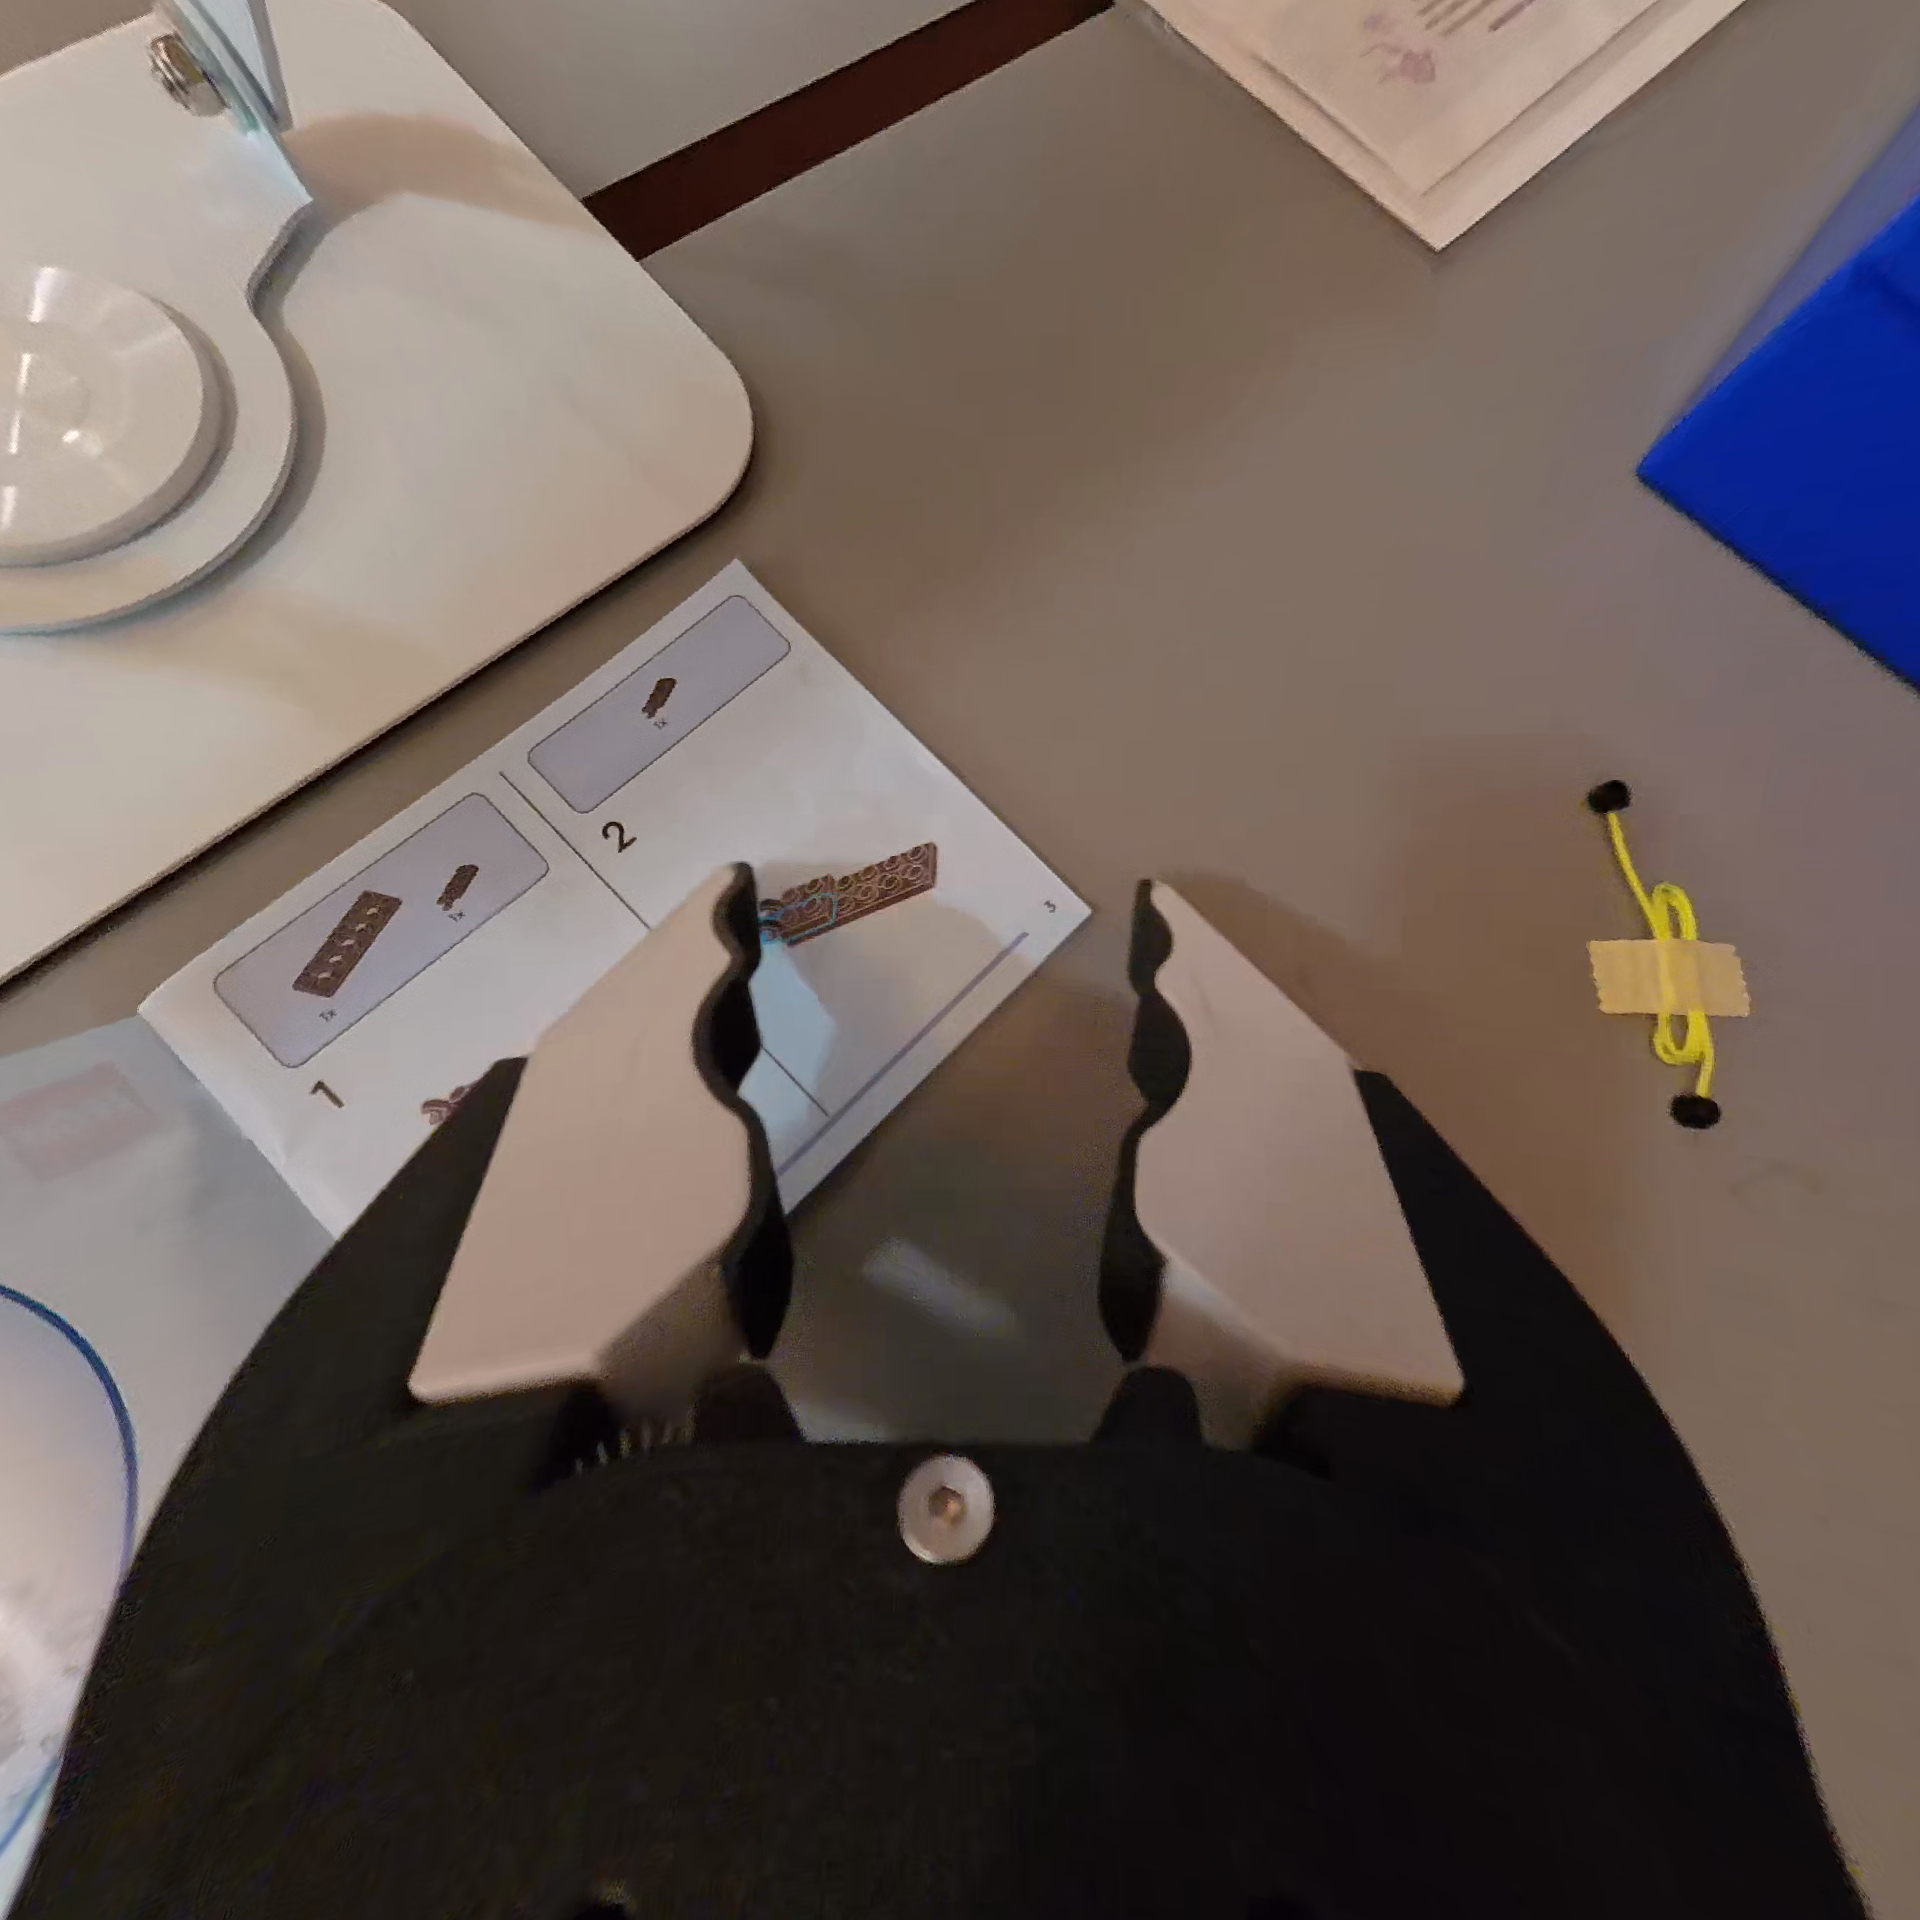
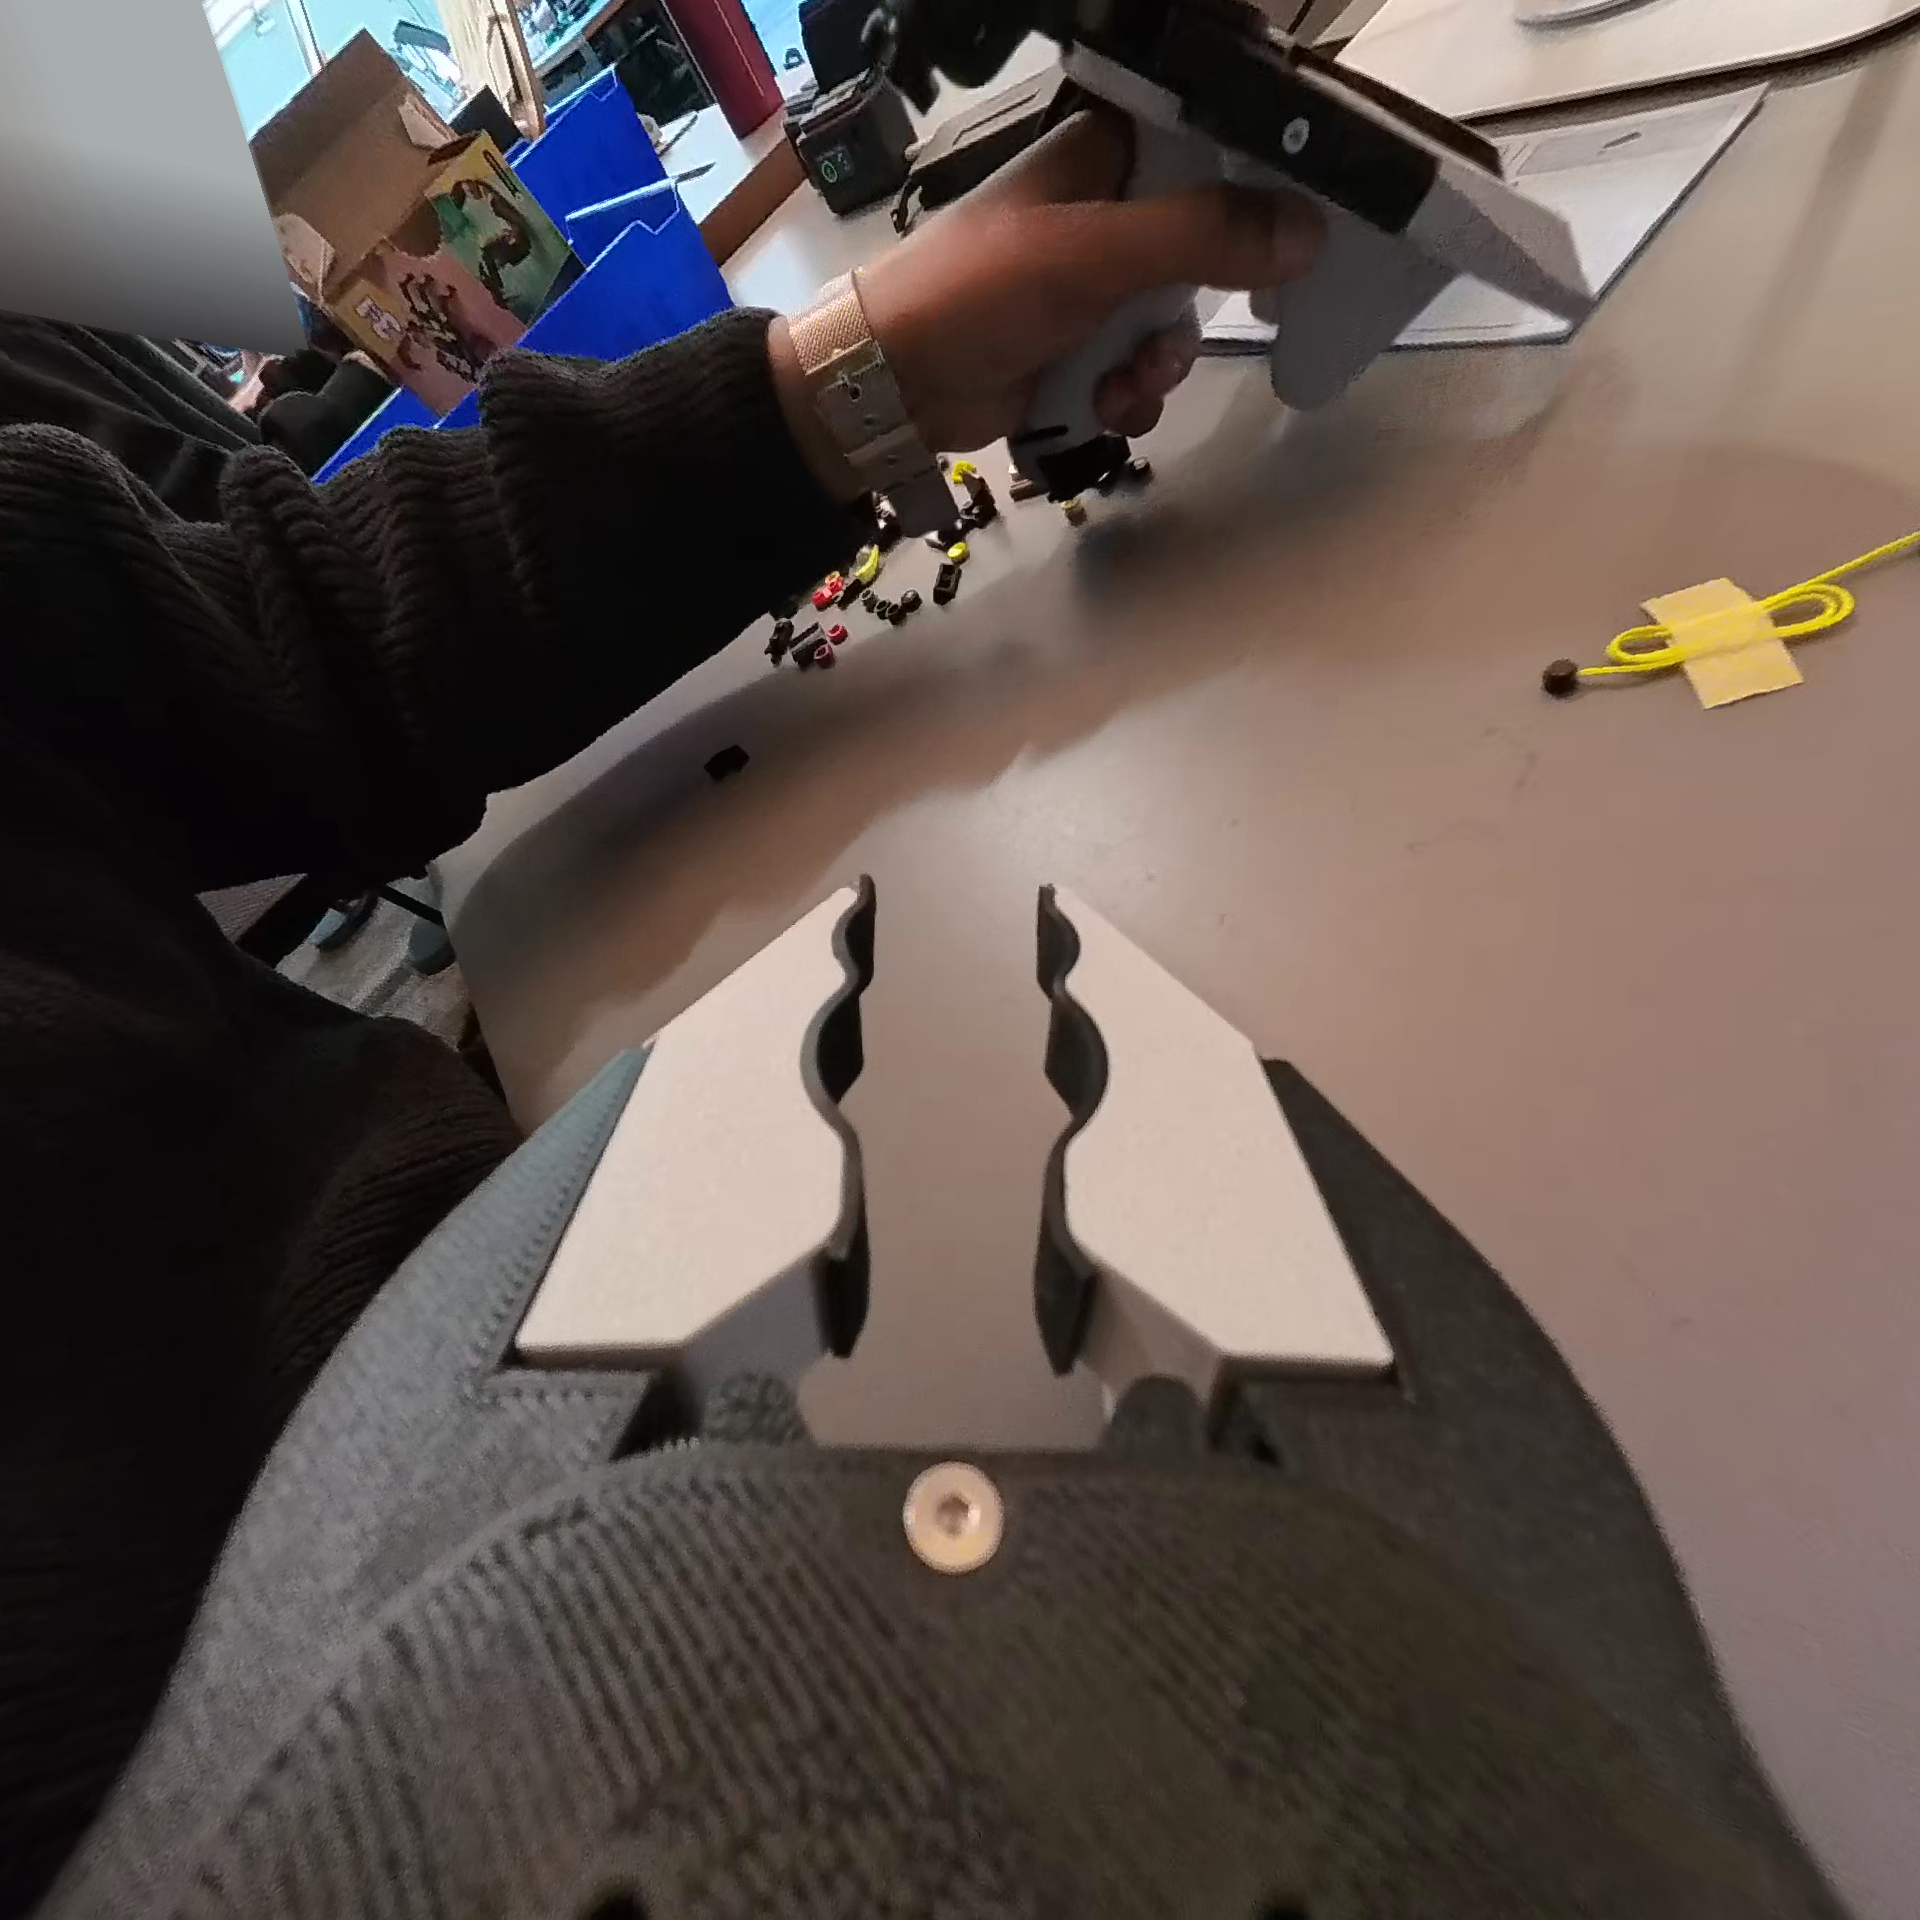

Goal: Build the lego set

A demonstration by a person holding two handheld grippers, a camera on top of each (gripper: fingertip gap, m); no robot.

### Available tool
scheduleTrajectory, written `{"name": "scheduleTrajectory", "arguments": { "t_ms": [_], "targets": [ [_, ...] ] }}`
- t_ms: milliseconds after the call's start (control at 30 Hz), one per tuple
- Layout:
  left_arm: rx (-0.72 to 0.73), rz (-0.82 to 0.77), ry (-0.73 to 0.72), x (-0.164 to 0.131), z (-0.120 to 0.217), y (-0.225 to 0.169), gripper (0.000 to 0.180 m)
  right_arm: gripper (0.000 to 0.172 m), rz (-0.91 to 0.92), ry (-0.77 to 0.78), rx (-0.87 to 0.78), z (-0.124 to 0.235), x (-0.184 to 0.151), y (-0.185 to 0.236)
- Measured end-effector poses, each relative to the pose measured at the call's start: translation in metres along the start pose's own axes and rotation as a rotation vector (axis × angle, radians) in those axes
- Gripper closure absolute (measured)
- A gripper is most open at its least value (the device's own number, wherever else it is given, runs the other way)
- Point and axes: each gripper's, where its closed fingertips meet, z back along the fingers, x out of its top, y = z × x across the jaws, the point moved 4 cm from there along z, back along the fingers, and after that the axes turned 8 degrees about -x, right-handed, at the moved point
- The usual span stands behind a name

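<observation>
Ribbed black body of my left hand-held gripper [image 1: 940,883], wavy pads spread wide, bare, over glossy instruction sheet [image 1: 665,831]; right hand-held gripper [image 2: 956,888] parted, bare, above smooth grey table [image 2: 1351,935].

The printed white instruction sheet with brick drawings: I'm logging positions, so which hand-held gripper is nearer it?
Left. The left hand-held gripper hangs open over the sheet; the right hand-held gripper is open above bare grey table.

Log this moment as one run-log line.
left hand-held gripper: open, empty, over booklet | right hand-held gripper: open, empty, over bare table | taped yellow cord untouched
</observation>
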Motion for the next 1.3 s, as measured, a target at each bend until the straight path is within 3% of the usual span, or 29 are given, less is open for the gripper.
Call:
{"name": "scheduleTrajectory", "arguments": {
  "t_ms": [167, 433, 633, 900, 1100, 1300],
  "targets": [
    [0.057, -0.029, 0.020, 0.000, -0.006, 0.008, 0.115, 0.142, -0.015, -0.010, 0.005, 0.002, 0.001, -0.001],
    [0.029, 0.013, -0.005, 0.003, -0.006, 0.007, 0.157, 0.142, -0.040, -0.018, 0.020, 0.003, 0.002, -0.002],
    [-0.099, 0.129, -0.039, 0.008, 0.000, 0.001, 0.147, 0.142, -0.052, -0.016, 0.027, 0.002, 0.002, -0.003],
    [-0.066, 0.138, -0.081, 0.011, 0.009, 0.013, 0.179, 0.142, -0.068, -0.016, 0.031, 0.002, 0.002, -0.004],
    [-0.014, 0.173, -0.266, 0.020, 0.058, 0.033, 0.180, 0.142, -0.077, -0.022, 0.031, 0.003, 0.003, -0.006],
    [0.003, 0.393, -0.399, -0.005, 0.115, 0.073, 0.180, 0.142, -0.095, -0.021, 0.045, 0.002, 0.003, -0.006]
  ]
}}
